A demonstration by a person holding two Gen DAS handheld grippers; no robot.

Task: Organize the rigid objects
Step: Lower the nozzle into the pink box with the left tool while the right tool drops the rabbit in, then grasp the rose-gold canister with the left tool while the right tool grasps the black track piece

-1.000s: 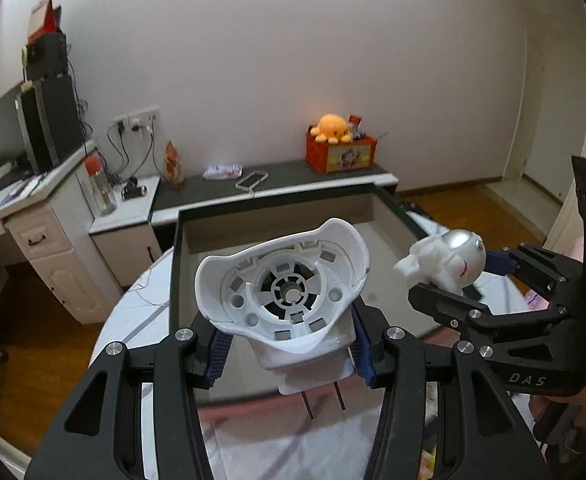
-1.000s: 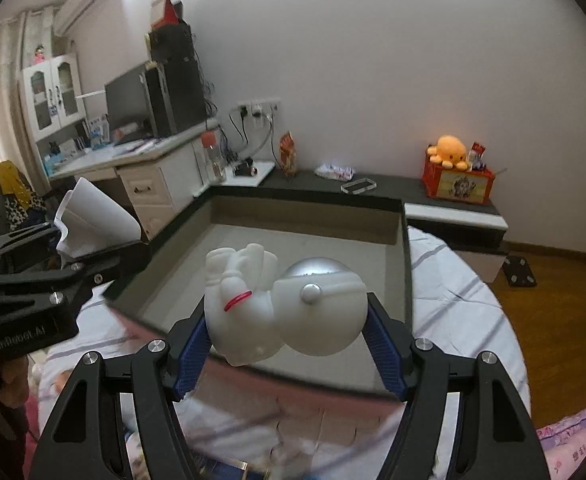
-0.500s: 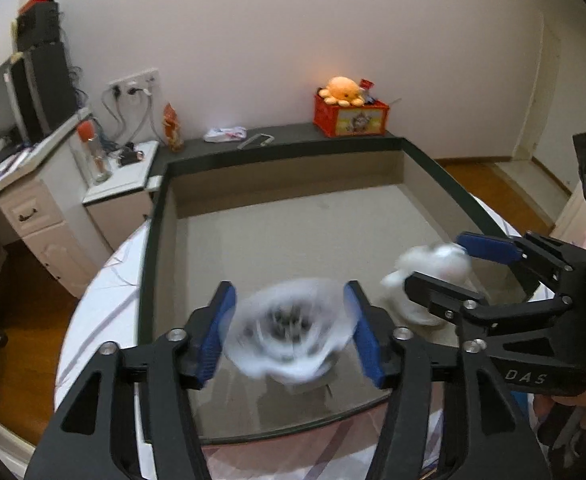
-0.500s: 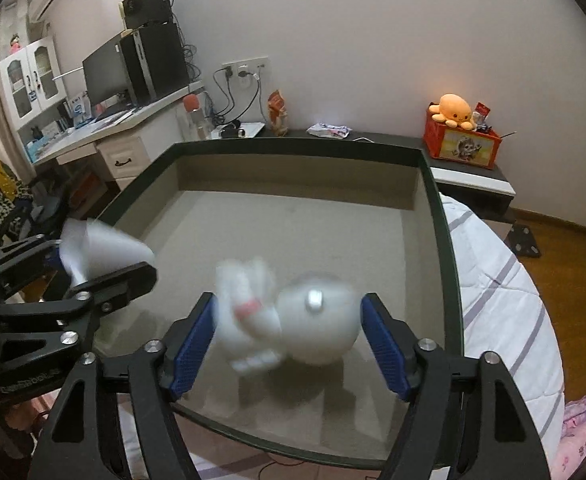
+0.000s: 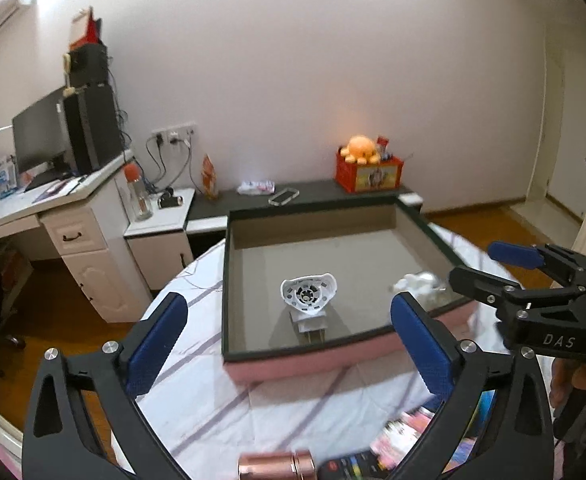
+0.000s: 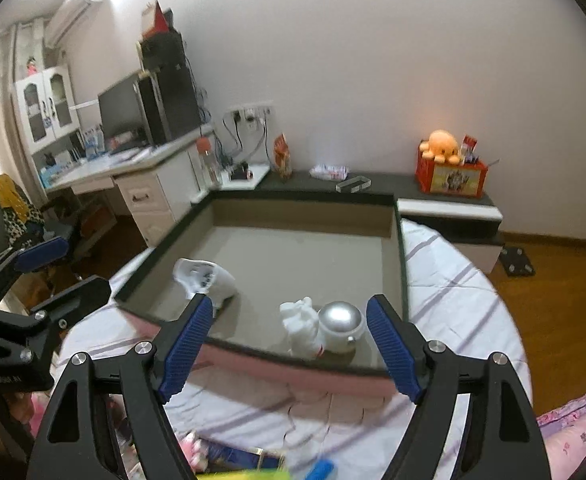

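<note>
Two pieces dropped in tray [image 5: 313, 354]: fan part [image 5: 308, 294] at centre, astronaut toy [image 6: 323, 326] at 5 o'clock; both jaws just spread, released, empty, ready for more.

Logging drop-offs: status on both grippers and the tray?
Left gripper open, jaws just opened, empty. Right gripper open, jaws just opened, empty. White fan part and astronaut figure down inside tray. Nothing in the way.
</note>
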